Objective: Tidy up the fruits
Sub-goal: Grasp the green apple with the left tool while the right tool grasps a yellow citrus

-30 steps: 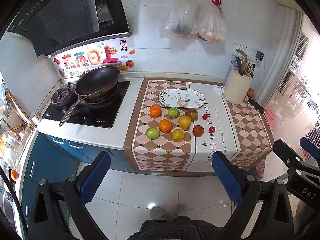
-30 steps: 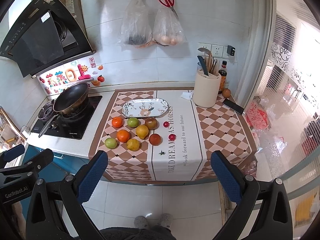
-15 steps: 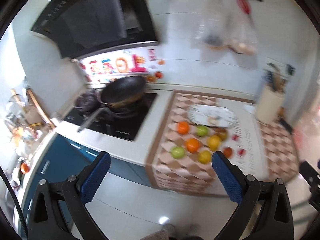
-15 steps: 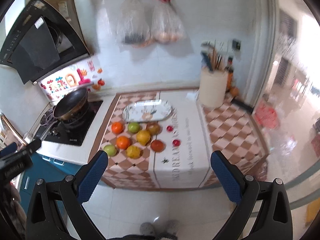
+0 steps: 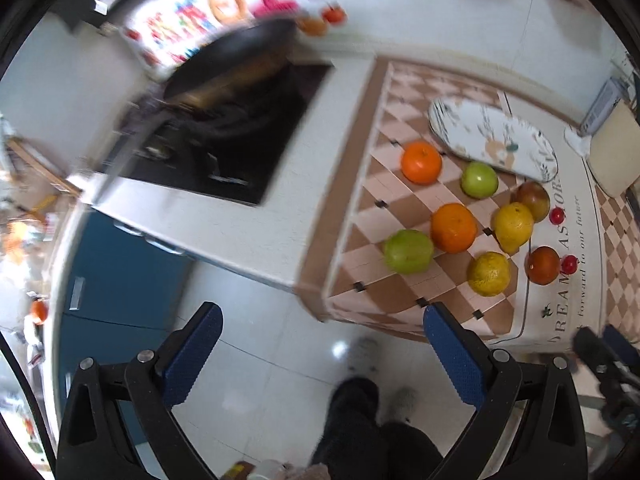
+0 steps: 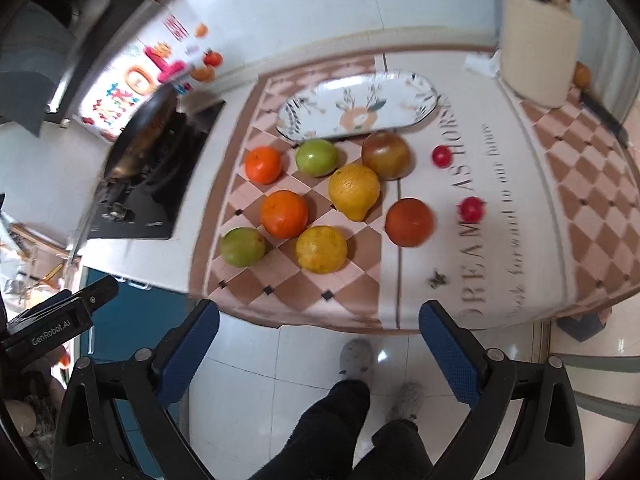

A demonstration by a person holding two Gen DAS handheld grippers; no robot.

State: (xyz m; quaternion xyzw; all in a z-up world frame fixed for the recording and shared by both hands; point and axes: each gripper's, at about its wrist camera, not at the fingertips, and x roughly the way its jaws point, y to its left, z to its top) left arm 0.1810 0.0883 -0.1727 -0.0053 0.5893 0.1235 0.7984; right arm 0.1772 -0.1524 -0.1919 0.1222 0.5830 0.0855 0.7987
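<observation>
Several fruits lie on a checkered cloth (image 6: 280, 296) on the counter: two oranges (image 6: 283, 213), two green apples (image 6: 317, 157), a yellow lemon (image 6: 354, 190), a yellow citrus (image 6: 321, 249), a red-brown fruit (image 6: 409, 222) and two small red fruits (image 6: 472, 209). A white patterned plate (image 6: 356, 106) lies empty behind them. The same fruits (image 5: 453, 227) and plate (image 5: 492, 138) show in the left wrist view. My left gripper (image 5: 324, 352) and right gripper (image 6: 320, 348) are both open and empty, held over the floor in front of the counter edge.
A black pan (image 6: 140, 136) sits on the stove at the left. A cream utensil holder (image 6: 538, 56) stands at the back right. Blue cabinets (image 5: 120, 272) are below the counter. The person's legs and slippers (image 6: 356, 356) show on the tiled floor.
Both grippers have moved down and closer to the counter, so the fruits look much larger. Both stay open and empty.
</observation>
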